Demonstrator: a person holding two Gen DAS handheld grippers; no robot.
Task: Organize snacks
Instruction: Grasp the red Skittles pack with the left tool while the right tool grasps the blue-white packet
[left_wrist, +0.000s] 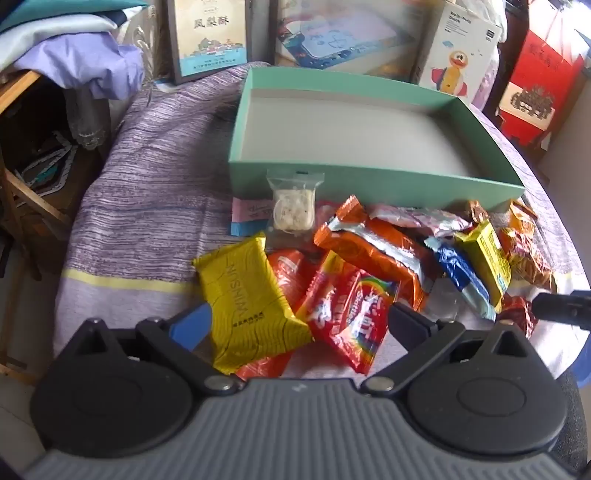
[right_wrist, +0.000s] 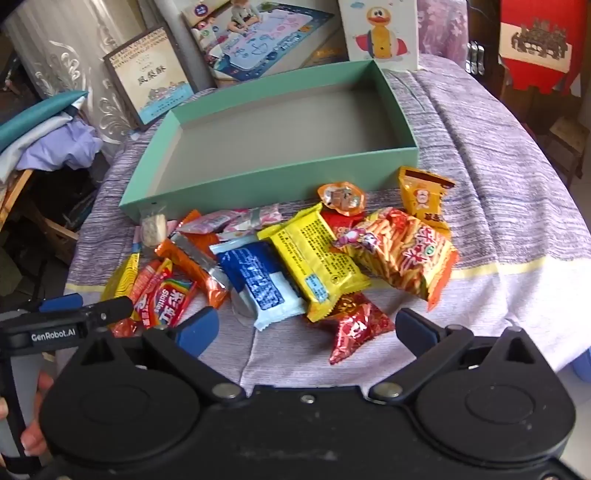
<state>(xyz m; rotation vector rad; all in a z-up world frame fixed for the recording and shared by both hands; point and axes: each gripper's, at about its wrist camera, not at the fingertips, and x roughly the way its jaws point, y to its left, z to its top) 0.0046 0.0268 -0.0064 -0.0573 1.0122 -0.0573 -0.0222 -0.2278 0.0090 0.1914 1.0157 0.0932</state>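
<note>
While both tools stand wide open and hold nothing, the left tool (left_wrist: 297, 325) hovers over a yellow packet (left_wrist: 251, 299) and red Skittles bag (left_wrist: 351, 314); the right tool (right_wrist: 306, 328) over a snack heap (right_wrist: 295, 258), before an empty green box (right_wrist: 280, 184) on the cloth-covered desk (right_wrist: 498, 221).

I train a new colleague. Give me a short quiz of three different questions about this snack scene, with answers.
1. True or false: the green box already holds some snacks.
2. Multiple choice: the Skittles bag lies against which packet? A) yellow packet B) duck box C) red gift box
3. Short answer: how do the jaws of the left gripper and the right gripper stand, and do they hold anything?

Key
1. False; the box is empty, and the snacks lie on the cloth in front of it.
2. A
3. Both wide open, holding nothing.
</note>
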